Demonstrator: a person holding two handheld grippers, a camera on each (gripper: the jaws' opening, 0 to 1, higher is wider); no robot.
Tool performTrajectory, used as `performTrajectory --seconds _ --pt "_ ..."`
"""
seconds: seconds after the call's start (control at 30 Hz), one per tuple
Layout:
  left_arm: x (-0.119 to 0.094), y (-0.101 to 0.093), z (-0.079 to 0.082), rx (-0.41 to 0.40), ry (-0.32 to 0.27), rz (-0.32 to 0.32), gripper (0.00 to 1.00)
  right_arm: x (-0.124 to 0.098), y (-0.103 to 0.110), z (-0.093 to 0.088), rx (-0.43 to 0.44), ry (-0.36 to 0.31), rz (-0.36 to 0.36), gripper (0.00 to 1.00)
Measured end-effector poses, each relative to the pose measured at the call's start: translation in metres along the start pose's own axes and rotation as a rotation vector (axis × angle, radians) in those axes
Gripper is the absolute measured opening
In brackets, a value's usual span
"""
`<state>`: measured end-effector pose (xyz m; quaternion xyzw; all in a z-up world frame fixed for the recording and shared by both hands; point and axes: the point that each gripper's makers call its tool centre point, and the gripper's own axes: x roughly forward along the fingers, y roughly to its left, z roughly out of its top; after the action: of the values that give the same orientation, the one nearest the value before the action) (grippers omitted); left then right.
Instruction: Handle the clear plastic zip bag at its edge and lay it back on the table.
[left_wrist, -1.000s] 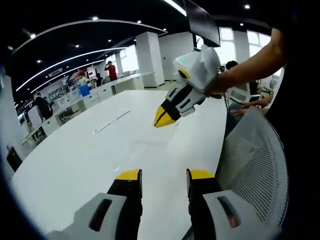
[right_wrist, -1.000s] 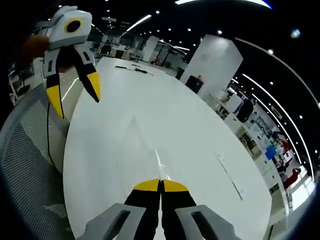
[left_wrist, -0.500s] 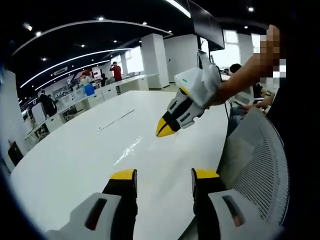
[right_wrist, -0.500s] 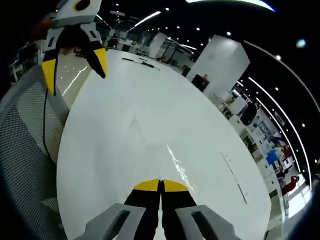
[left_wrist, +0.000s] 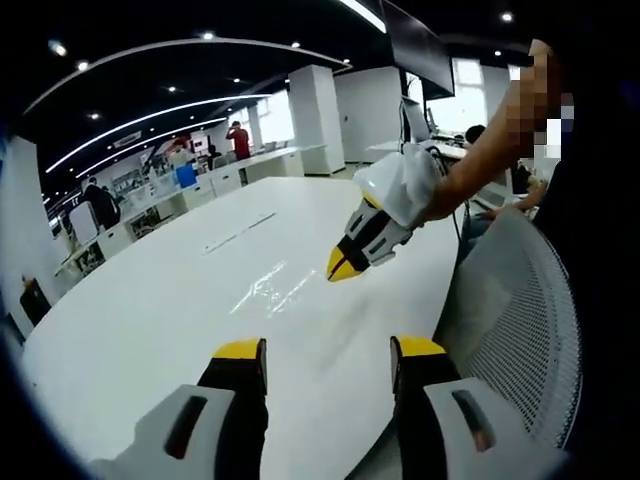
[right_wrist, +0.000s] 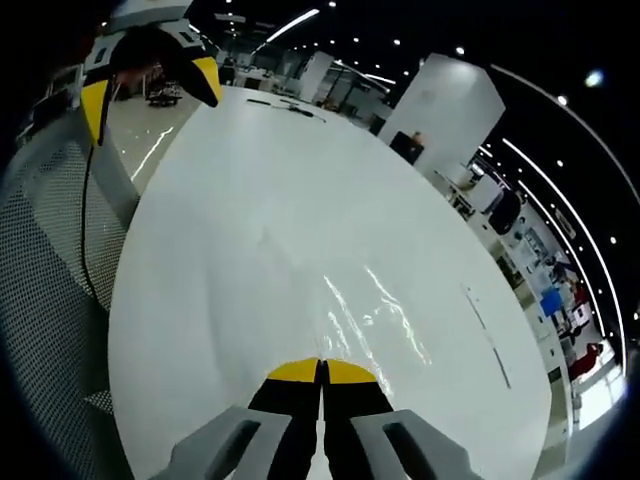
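The clear bag hung in the lower middle of the right gripper view, its edge pinched by the right tool. The left tool stayed spread wide. The bag still had to go down on the white counter.

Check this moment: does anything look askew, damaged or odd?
Nothing stands out. The clear zip bag, visible mainly by its glare, hangs from the shut right gripper over the white table. The left gripper is open, with a mesh chair beside it.

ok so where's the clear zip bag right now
In the right gripper view, the clear zip bag lies on the white table, its near edge pinched in the right gripper.
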<state>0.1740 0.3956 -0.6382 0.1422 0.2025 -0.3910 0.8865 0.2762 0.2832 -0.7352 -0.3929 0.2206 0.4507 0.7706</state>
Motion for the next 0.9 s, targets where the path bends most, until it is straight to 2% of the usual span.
performTrajectory --seconds 0.2,0.4,0.67,0.9 --pt "-0.001 0.0 -0.002 0.0 0.007 0.007 0.48 0.007 -0.001 -0.007 0.015 0.041 -0.016 0.0" --pt "-0.003 0.002 -0.004 -0.002 0.009 0.014 0.48 0.015 0.003 -0.015 0.015 0.078 0.005 0.0" --pt "-0.004 0.004 -0.011 -0.004 0.024 0.022 0.5 0.017 0.019 -0.017 0.052 0.086 0.081 0.05" --pt "0.0 0.005 -0.016 0.002 0.035 0.022 0.52 0.011 0.02 -0.009 0.133 0.036 0.099 0.09"
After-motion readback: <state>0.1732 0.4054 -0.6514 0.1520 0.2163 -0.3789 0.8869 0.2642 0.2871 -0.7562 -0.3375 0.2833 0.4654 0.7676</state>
